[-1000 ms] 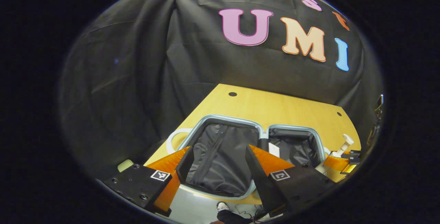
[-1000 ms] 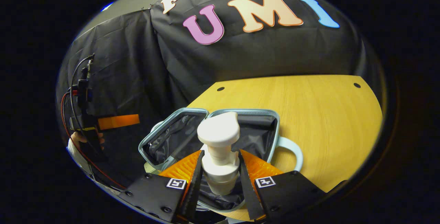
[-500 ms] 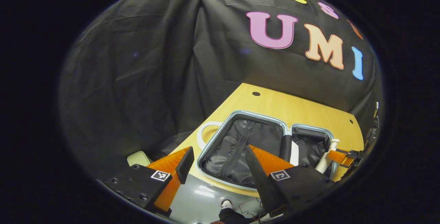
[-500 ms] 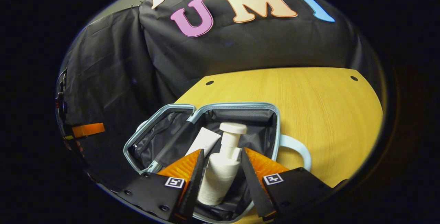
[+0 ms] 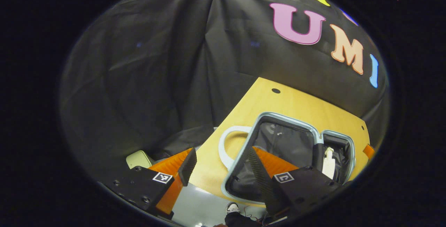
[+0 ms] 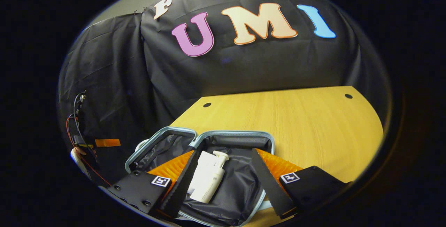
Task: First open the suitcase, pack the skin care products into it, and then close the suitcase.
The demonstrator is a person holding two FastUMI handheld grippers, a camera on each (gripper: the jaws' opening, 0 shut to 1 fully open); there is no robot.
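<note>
Suitcase lies open flat on the wooden table, both halves w/ black lining, pale blue rim and a pale handle at its left end. In the right gripper view, right gripper hangs above the right half, fingers apart, holding nothing; betw. them, down in that half, a white pump bottle lies on its side, touching a white tube beside it. In the left gripper view, left gripper is over the table's near-left edge by the handle, fingers apart, empty; pump bottle seen in the far half. Left gripper also shows at far left of the right gripper view. Shoe on floor below.
</note>
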